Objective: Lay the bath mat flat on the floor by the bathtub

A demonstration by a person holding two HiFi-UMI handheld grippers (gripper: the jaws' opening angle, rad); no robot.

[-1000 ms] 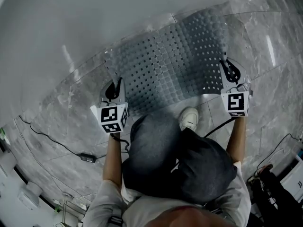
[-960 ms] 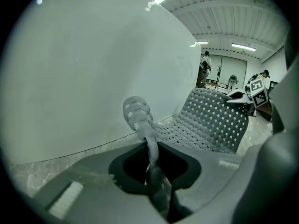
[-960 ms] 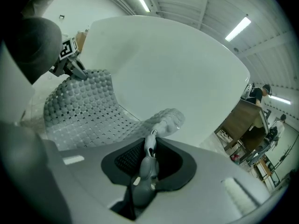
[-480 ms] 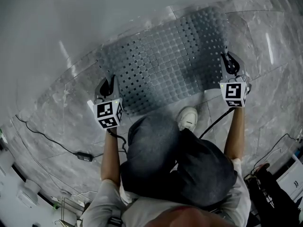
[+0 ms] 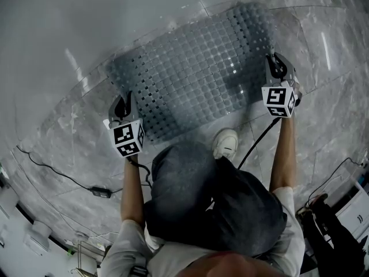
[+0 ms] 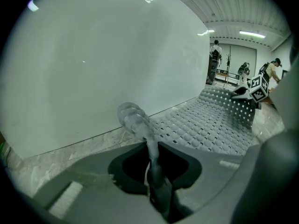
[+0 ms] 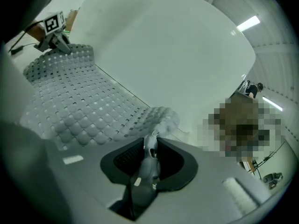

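- Bathtub (image 5: 86,16): only its white outer wall shows; the inside is out of view.
- Bath mat (image 5: 196,74): grey, perforated, spread on the marble floor (image 5: 63,131) alongside the tub wall. Its middle is down and its two near corners are lifted.
- Left gripper (image 5: 122,105): jaws pinching the mat's near left corner, whose edge curls up between them.
- Right gripper (image 5: 275,65): mat's near right corner between the jaws. The jaws are opening, pads on the mat.
- Both bare forearms reach forward and down, well apart, one at each end of the mat.
- White shoe (image 5: 226,143) sits just beside the mat's near edge.
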